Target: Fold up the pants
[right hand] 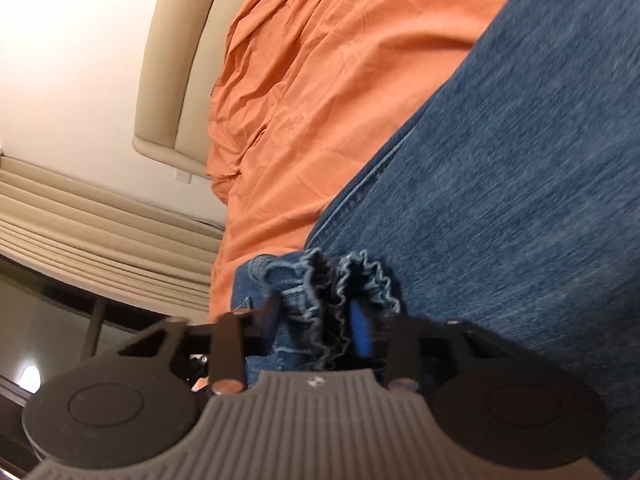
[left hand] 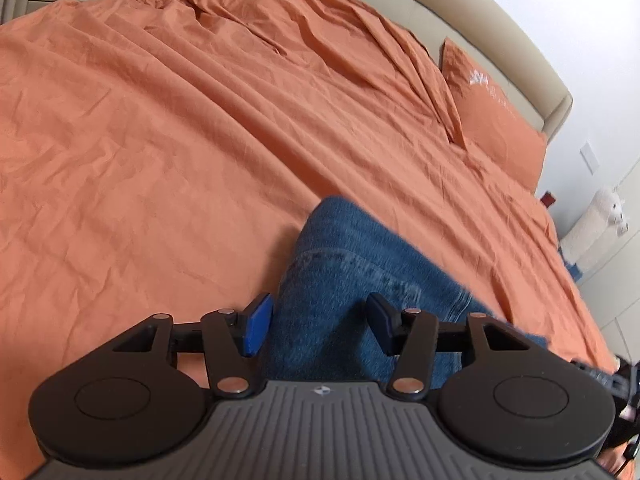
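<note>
- Left gripper [left hand: 316,330]: fingers spread wide, holding nothing, just above the jeans [left hand: 360,280], which lie on the orange sheet [left hand: 160,140] and run ahead between the jaws.
- Right gripper [right hand: 316,320]: clenched on the jeans' bunched frayed hem [right hand: 344,280]; the leg runs away up-right.

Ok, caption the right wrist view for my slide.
Right gripper clamps the jeans' bunched edge above the orange bedsheet.

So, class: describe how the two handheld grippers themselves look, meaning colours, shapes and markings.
Both match. The left gripper has a grey ribbed body with a small round emblem, two black rounded side lobes, black linkage arms with silver pivot pins, and black fingers faced with blue pads. The right gripper shows the same build.
</note>
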`<state>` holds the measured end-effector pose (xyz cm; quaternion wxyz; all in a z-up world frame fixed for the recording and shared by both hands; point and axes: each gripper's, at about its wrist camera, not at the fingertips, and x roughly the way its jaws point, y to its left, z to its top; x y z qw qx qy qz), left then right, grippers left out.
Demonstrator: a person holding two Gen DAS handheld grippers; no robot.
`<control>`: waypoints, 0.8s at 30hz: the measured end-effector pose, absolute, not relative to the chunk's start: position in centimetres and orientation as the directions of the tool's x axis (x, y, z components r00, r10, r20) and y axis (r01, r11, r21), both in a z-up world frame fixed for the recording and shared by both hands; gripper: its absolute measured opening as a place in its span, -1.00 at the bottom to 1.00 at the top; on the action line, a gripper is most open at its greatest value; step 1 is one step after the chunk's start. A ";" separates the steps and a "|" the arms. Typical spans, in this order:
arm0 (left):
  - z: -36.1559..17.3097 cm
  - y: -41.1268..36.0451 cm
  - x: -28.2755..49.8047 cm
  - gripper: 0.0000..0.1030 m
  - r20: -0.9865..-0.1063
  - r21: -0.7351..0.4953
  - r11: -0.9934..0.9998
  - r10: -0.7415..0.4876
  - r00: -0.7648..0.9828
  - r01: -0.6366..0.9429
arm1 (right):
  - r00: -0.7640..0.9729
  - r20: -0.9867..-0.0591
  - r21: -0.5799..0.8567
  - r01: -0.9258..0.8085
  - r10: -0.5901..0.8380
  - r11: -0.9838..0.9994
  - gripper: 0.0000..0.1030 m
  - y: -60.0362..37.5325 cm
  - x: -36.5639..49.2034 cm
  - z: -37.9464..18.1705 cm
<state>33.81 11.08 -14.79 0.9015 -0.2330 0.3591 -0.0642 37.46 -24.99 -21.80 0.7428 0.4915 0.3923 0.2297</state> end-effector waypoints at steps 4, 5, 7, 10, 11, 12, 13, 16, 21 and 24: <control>-13.6 11.7 33.5 0.15 -0.583 -0.475 0.878 -0.274 0.765 -0.048 | 0.614 -0.383 0.852 -0.055 0.690 0.521 -0.73 -23.8 37.1 -18.5; -13.3 11.9 33.4 0.15 -0.575 -0.478 0.877 -0.271 0.772 -0.048 | 0.624 -0.400 0.817 -0.090 0.671 0.570 -0.73 -23.2 36.8 -17.1; -12.7 12.4 33.2 0.14 -0.559 -0.493 0.869 -0.275 0.782 -0.047 | 0.634 -0.426 0.763 -0.132 0.645 0.633 -0.74 -22.1 36.4 -14.7; -12.1 12.9 32.8 0.14 -0.536 -0.515 0.856 -0.292 0.793 -0.033 | 0.636 -0.455 0.697 -0.180 0.623 0.694 -0.75 -20.3 36.8 -10.1; -11.9 13.0 32.5 0.14 -0.527 -0.520 0.854 -0.296 0.797 -0.027 | 0.634 -0.465 0.680 -0.191 0.617 0.708 -0.76 -19.8 36.9 -8.7; -11.7 13.2 32.2 0.14 -0.518 -0.526 0.850 -0.301 0.801 -0.021 | 0.635 -0.476 0.656 -0.206 0.609 0.727 -0.76 -19.4 37.2 -6.8; -11.4 13.4 32.0 0.14 -0.509 -0.531 0.847 -0.305 0.805 -0.015 | 0.639 -0.483 0.631 -0.220 0.599 0.744 -0.76 -18.9 37.3 -4.9; -10.9 14.1 31.4 0.14 -0.485 -0.551 0.834 -0.324 0.812 0.004 | 0.657 -0.504 0.553 -0.254 0.562 0.793 -0.77 -18.0 37.8 0.3; -10.6 13.9 31.3 0.13 -0.472 -0.571 0.820 -0.371 0.799 0.043 | 0.710 -0.549 0.440 -0.204 0.442 0.874 -0.77 -20.1 37.3 5.7; -10.9 12.7 31.5 0.13 -0.485 -0.552 0.830 -0.398 0.779 0.081 | 0.722 -0.584 0.400 -0.143 0.371 0.906 -0.77 -22.9 36.6 5.7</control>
